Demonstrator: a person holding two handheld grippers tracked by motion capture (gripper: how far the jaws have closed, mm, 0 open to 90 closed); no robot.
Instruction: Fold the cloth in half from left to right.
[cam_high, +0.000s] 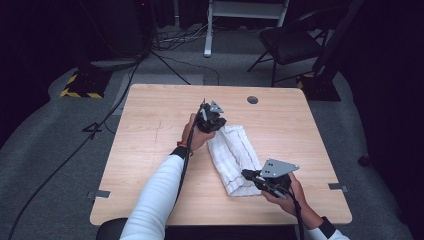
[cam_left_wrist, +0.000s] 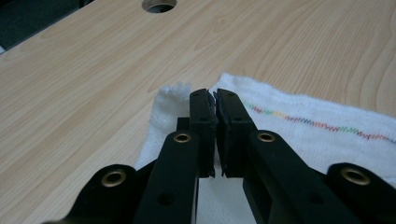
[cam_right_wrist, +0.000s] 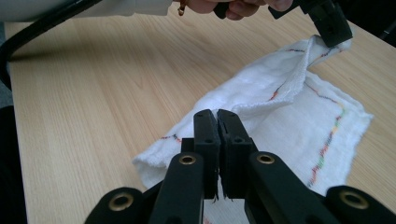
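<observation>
White towel (cam_high: 231, 155), thin and limp, with a line of coloured stitching along its hem. Lies folded over lengthwise just right of the middle of the surface (cam_high: 160, 125), running from the far left down to the near right. Looks light and soft, with no stiffness at all: sags and creases wherever unsupported, so needs two holds well apart to keep any shape. Not fragile and not slippery; the loose weave gives the pads plenty of bite. Best taken at corners or along the stitched hem, where the cloth is doubled and less likely to slide out.

Left tool (cam_left_wrist: 215, 93) at the far end, jaws closed on a corner of the towel and lifting it a little off the wood. Right tool (cam_right_wrist: 217, 113) at the near end, jaws pressed together, apparently pinching the towel's near edge.

Pale wood-grain top underneath, smooth and bare apart from the towel, with a round hole (cam_high: 252, 100) near the far edge. Likely lets the cloth slide easily when dragged.

Around it, grey carpet floor (cam_high: 60, 165), black cables (cam_high: 102, 122) trailing at the left, a dark chair (cam_high: 290, 42) far right, a white frame leg (cam_high: 208, 30) behind, and a yellow-and-black striped base (cam_high: 80, 89) far left.
</observation>
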